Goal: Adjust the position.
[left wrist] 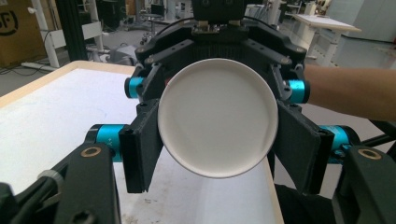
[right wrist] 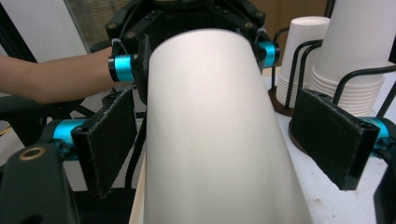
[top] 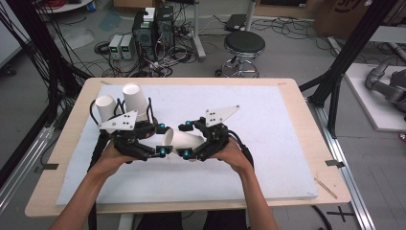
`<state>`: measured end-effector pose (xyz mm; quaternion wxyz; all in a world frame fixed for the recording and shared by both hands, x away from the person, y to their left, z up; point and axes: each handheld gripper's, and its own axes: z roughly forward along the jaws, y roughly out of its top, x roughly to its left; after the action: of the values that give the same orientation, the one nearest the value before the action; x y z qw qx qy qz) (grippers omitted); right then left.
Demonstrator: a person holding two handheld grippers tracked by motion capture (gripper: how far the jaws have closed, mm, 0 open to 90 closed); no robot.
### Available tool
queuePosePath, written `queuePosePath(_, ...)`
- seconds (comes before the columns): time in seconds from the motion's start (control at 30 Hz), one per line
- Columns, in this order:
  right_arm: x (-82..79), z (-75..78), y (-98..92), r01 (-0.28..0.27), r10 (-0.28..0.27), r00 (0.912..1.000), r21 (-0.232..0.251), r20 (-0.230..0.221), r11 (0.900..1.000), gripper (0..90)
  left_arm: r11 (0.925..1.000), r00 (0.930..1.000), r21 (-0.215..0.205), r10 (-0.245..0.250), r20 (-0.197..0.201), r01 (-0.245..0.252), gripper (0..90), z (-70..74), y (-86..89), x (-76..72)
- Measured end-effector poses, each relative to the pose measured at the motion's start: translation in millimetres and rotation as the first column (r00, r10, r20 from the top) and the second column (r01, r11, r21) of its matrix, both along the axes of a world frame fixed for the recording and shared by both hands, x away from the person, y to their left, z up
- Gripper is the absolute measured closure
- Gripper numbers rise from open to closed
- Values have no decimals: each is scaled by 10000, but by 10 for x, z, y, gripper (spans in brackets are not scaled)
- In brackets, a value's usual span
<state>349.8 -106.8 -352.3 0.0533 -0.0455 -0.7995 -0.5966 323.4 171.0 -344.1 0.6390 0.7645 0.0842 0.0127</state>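
A white paper cup (top: 184, 139) (left wrist: 217, 116) (right wrist: 210, 130) lies on its side in the air between both grippers, just above the white mat (top: 268, 143). My left gripper (top: 162, 140) (left wrist: 218, 140) is shut on the cup's round left end, its pads pressed against the rim. From the other side, my right gripper (top: 186, 138) (right wrist: 222, 140) reaches around the cup's body. It is open, with a gap between each pad and the cup wall. The two grippers face each other nose to nose.
Two upside-down stacks of white cups (top: 105, 108) (top: 135, 98) stand in black wire holders at the mat's back left, close behind my left gripper. The right-hand part of the wooden table (top: 306, 120) is bare. A stool (top: 244, 45) and computers stand on the floor beyond.
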Motion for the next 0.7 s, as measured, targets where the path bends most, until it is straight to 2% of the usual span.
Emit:
queuePosePath(0.43, -1, -45, 16, 13, -19, 9999, -361, -162, 9993, 153, 9995, 10000, -299, 39, 36, -38, 360, 46, 54, -4)
queuePosePath(0.57, -6, -53, -1, 48, -56, 9998, -391, -213, 9992, 153, 9993, 10000, -380, 37, 52, -35, 360, 56, 74, -6)
queuePosePath(0.7, 1, -89, -37, 114, -120, 9996, -224, -266, 9997, 153, 9993, 9999, -373, 41, 96, -37, 360, 62, 97, -4)
